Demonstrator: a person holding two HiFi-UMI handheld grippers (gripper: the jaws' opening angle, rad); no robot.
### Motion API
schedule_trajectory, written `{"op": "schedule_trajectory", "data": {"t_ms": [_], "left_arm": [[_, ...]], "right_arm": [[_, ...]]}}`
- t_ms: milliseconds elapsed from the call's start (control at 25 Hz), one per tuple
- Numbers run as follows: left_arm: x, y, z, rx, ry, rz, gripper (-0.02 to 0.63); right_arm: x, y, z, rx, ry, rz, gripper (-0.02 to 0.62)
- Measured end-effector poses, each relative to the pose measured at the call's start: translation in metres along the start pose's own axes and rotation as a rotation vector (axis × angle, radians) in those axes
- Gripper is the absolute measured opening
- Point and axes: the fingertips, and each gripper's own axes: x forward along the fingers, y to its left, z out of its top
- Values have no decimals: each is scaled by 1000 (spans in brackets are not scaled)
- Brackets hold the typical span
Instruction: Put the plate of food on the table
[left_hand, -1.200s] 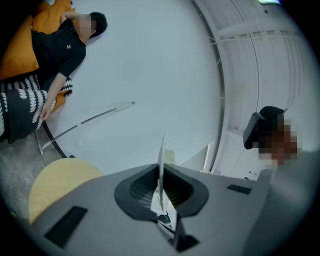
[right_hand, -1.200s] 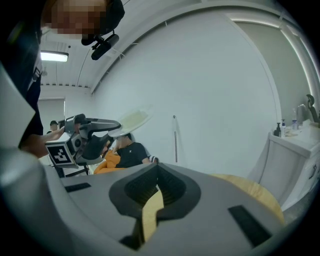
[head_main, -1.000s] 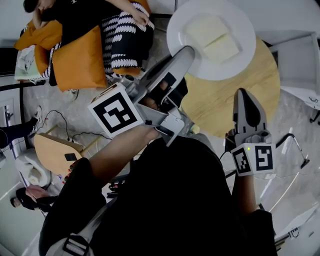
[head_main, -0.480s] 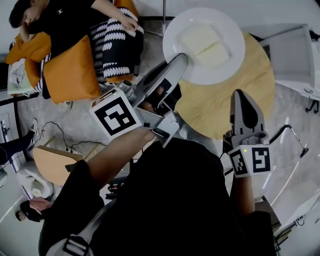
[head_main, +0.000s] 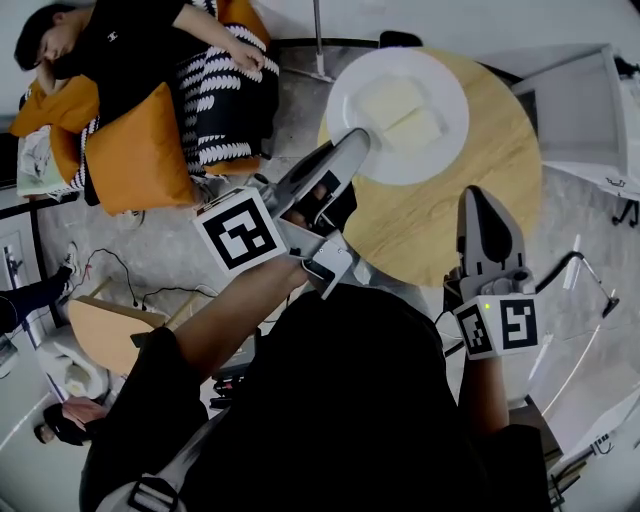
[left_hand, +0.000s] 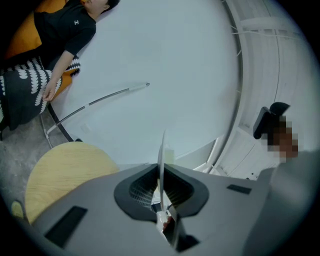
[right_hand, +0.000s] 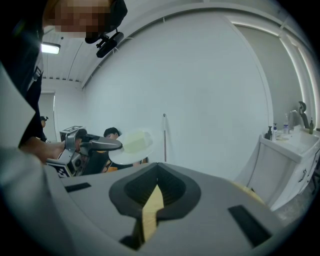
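Note:
A white plate (head_main: 445, 75) carries pale slices of food (head_main: 392, 102) and hangs over the far left part of the round wooden table (head_main: 450, 210). My left gripper (head_main: 355, 143) is shut on the plate's near rim. In the left gripper view that plate (left_hand: 161, 160) shows as a thin upright edge between the jaws, with the table (left_hand: 65, 170) at the left. My right gripper (head_main: 483, 200) hovers over the table's near right edge, jaws together, nothing in them. In the right gripper view the plate (right_hand: 131, 150) and left gripper (right_hand: 107, 145) sit left of centre.
A person (head_main: 150, 50) lies on orange cushions (head_main: 130, 150) at the upper left. A white chair (head_main: 585, 110) stands right of the table. Cables (head_main: 120, 250) and a low wooden stool (head_main: 100, 315) are on the floor at left. A white counter with bottles (right_hand: 287, 140) is at the right.
The left gripper has carried the plate further in over the table top. The right gripper has stayed over the table's near edge, still shut.

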Motion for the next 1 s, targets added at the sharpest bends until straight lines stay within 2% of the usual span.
{"op": "schedule_trajectory", "data": {"t_ms": [320, 640, 840, 1000], "left_arm": [[31, -9, -10, -37, -9, -17, 26], [46, 7, -22, -61, 9, -1, 26], [58, 9, -27, -51, 19, 11, 26], [62, 26, -34, -47, 29, 32, 26]], "right_arm": [[0, -34, -2, 17, 15, 10, 8], [1, -47, -26, 45, 50, 9, 8], [2, -58, -32, 72, 58, 9, 8], [5, -64, -50, 83, 81, 10, 8]]}}
